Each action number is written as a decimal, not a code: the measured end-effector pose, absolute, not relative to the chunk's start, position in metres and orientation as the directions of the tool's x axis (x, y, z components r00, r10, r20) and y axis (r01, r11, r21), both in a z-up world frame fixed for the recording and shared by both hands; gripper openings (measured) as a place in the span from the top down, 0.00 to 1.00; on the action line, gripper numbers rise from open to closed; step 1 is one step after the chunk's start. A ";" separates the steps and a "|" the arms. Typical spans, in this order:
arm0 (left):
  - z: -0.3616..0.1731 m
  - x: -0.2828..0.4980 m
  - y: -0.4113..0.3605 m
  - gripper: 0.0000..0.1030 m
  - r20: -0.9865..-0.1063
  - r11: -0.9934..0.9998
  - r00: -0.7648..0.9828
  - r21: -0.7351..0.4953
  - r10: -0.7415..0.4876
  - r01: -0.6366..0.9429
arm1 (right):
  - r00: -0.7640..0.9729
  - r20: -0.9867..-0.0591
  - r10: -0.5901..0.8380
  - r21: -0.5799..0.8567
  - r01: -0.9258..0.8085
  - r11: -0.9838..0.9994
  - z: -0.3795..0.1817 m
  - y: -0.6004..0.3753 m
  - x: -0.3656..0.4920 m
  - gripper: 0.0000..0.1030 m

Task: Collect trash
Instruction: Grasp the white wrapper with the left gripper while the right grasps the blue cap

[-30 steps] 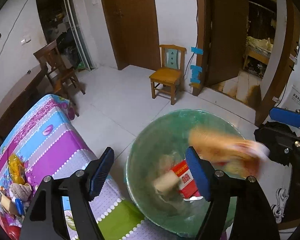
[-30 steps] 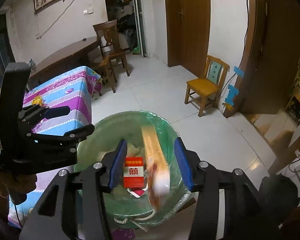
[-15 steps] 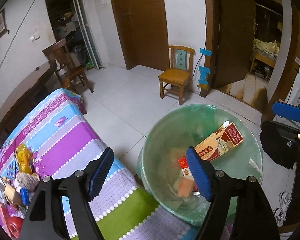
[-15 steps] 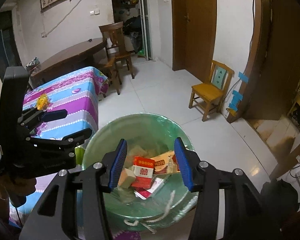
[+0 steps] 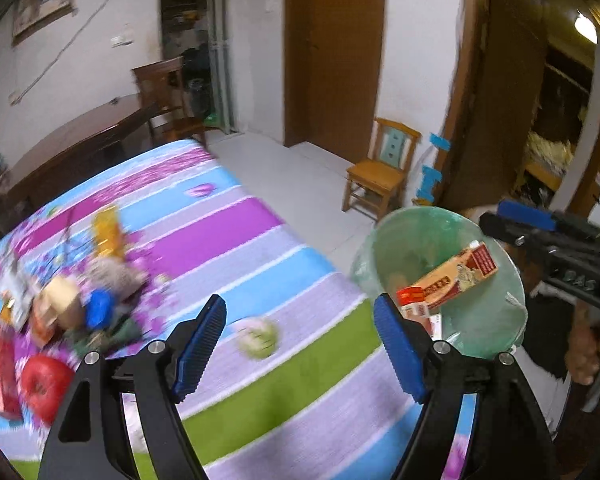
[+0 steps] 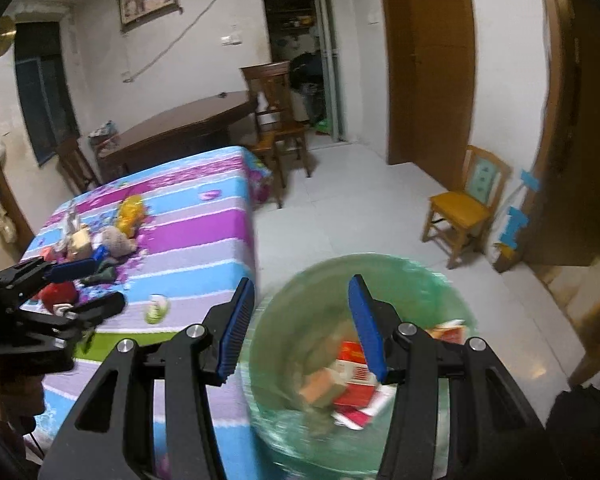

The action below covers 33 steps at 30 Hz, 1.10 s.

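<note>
- The left gripper (image 5: 300, 340) hangs above the striped tabletop (image 5: 228, 240), its blue-padded fingers (image 5: 198, 346) wide apart with nothing between them.
- The right gripper (image 6: 302, 328) is over the green-lined trash bin (image 6: 440, 280); its fingers (image 6: 236, 328) are also spread and empty.
- The bin stands on the floor just beside the tabletop's edge. In it lie a long orange carton (image 5: 456, 276) leaning against the wall, a red-and-white box (image 6: 354, 368) and a tan block (image 6: 320, 386) (blurred in both views).
- A crumpled white-green wad (image 5: 258, 338) sits alone on the tabletop, near the left gripper.
- Farther along the cloth lies a cluster: a red apple (image 5: 44, 384), a blue cap (image 5: 98, 314), a grey fuzzy lump (image 5: 112, 274) and a yellow wrapper (image 5: 108, 232).
- A small wooden chair (image 5: 380, 172) stands by the wall.
</note>
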<state>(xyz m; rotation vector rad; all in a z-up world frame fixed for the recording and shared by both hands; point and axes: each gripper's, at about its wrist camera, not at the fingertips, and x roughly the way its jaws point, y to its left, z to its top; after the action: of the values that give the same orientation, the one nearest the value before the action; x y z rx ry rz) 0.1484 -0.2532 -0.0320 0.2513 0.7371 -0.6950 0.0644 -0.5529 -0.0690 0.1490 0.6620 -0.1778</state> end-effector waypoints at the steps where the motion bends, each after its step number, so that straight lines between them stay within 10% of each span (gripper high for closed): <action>1: -0.029 0.150 -0.237 0.25 -0.684 0.765 0.542 -0.038 -0.489 0.643 | 0.775 -0.625 -0.096 0.084 0.190 0.978 -0.072 -0.545 0.071 0.54; 9: 0.014 0.200 -0.082 0.25 -0.614 0.920 0.695 -0.149 -0.374 0.363 | 0.778 -0.622 0.090 0.029 -0.091 0.995 -0.088 -0.450 0.111 0.54; 16: -0.001 0.295 0.008 0.25 -0.730 0.966 0.638 -0.238 -0.247 0.102 | 0.742 -0.611 0.277 -0.131 -0.440 0.888 -0.092 -0.352 0.148 0.48; 29: -0.055 0.355 -0.003 0.25 -0.792 0.970 0.567 -0.239 -0.227 0.055 | 0.664 -0.707 0.244 -0.071 -0.410 0.909 -0.131 -0.313 0.239 0.49; 33: -0.065 0.367 -0.004 0.36 -0.807 0.971 0.550 -0.238 -0.217 0.035 | 0.639 -0.722 0.266 -0.027 -0.410 0.911 -0.138 -0.312 0.247 0.67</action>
<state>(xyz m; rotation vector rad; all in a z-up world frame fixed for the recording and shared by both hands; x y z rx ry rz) 0.3674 -0.0045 -0.0652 -0.2027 0.9792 -0.1508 0.2471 -0.3117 -0.1377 -0.1960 0.7883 0.3887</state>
